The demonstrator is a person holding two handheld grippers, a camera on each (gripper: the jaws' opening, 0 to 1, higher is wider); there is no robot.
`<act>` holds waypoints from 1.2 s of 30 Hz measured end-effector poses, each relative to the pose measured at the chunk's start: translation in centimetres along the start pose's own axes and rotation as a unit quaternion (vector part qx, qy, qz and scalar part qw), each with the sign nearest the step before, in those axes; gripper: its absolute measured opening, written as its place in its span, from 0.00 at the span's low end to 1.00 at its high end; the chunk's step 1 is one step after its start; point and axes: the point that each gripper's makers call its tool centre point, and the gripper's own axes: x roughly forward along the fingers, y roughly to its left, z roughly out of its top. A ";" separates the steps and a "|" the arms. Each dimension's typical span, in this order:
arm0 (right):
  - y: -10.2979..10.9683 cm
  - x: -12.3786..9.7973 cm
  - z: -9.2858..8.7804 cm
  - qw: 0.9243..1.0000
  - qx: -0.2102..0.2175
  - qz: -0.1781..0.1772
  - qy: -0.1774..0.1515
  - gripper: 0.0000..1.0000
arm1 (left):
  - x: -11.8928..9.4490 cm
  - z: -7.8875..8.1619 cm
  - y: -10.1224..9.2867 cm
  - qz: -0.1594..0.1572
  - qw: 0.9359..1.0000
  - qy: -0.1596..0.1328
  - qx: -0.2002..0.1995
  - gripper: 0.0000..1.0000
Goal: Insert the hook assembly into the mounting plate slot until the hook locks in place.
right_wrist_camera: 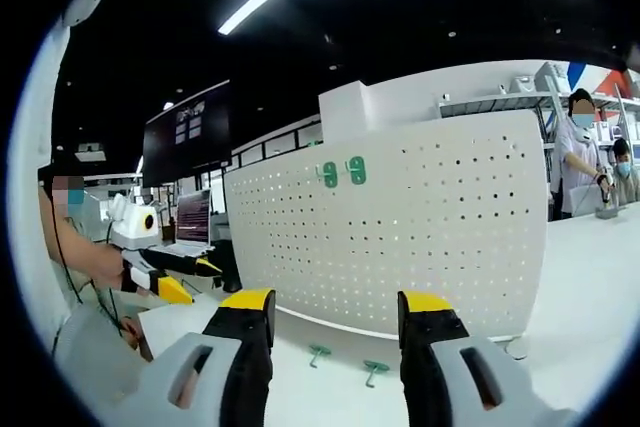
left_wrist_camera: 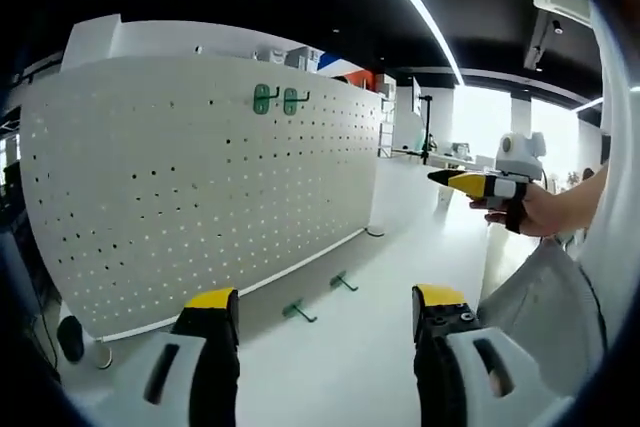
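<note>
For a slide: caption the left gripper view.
Open left gripper faces white perforated pegboard, two green hooks mounted, two green hooks on table.

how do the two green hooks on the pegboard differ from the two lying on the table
The mounted hooks hang upright, side by side, high on the white pegboard. The loose hooks lie flat on the table at the pegboard's foot, spaced apart. All four are green and look like the same type.

Both views face white pegboard (left_wrist_camera: 200,187) (right_wrist_camera: 400,237) from near table (left_wrist_camera: 380,347) (right_wrist_camera: 590,267) level, opposite sides; shared: board.
</note>
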 end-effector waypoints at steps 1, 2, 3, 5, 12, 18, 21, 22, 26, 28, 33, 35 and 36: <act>0.0 0.0 0.0 1.000 0.000 0.000 0.000 0.48 | 0.1 -0.1 0.0 -0.002 1.000 0.003 0.002 0.73; -0.1 -0.1 -0.1 1.000 -0.001 -0.001 0.001 0.48 | 0.2 -0.3 0.0 -0.005 1.000 0.008 0.006 0.73; -0.1 -0.1 -0.1 1.000 0.000 -0.001 0.002 0.48 | 0.2 -0.4 0.0 -0.006 1.000 0.009 0.007 0.73; -0.2 -0.2 -0.3 1.000 0.001 -0.003 0.003 0.48 | 0.4 -0.6 0.2 -0.009 1.000 0.013 0.008 0.72; -0.4 -0.6 -0.6 1.000 0.002 -0.007 0.007 0.47 | 0.9 -1.6 0.6 -0.020 0.999 0.036 0.024 0.72; -0.4 -0.6 -0.6 1.000 0.003 -0.006 0.004 0.47 | 1.6 -2.2 0.3 -0.039 0.997 0.055 0.047 0.71; -0.3 -0.6 -0.8 1.000 0.003 -0.006 0.006 0.47 | 2.0 -2.5 0.3 -0.050 0.995 0.064 0.059 0.71; -0.2 -0.6 -0.9 1.000 0.003 -0.005 0.006 0.47 | 2.1 -2.6 0.3 -0.052 0.994 0.068 0.062 0.71; -0.2 -0.6 -1.0 1.000 0.004 -0.006 0.007 0.47 | 2.5 -3.6 0.5 -0.066 0.990 0.093 0.085 0.71; -0.2 -0.7 -1.0 1.000 0.006 -0.005 0.005 0.47 | 2.8 -3.7 0.5 -0.071 0.989 0.099 0.087 0.71; -0.2 -0.8 -0.9 1.000 0.003 -0.004 0.001 0.47 | 3.3 -4.4 0.7 -0.082 0.985 0.117 0.095 0.70; -0.1 -0.8 -0.9 1.000 0.001 -0.003 0.002 0.47 | 3.5 -4.6 0.7 -0.087 0.983 0.124 0.099 0.70; -0.1 -0.8 -0.8 1.000 0.000 -0.003 0.002 0.47 | 3.6 -4.7 0.8 -0.089 0.983 0.128 0.101 0.70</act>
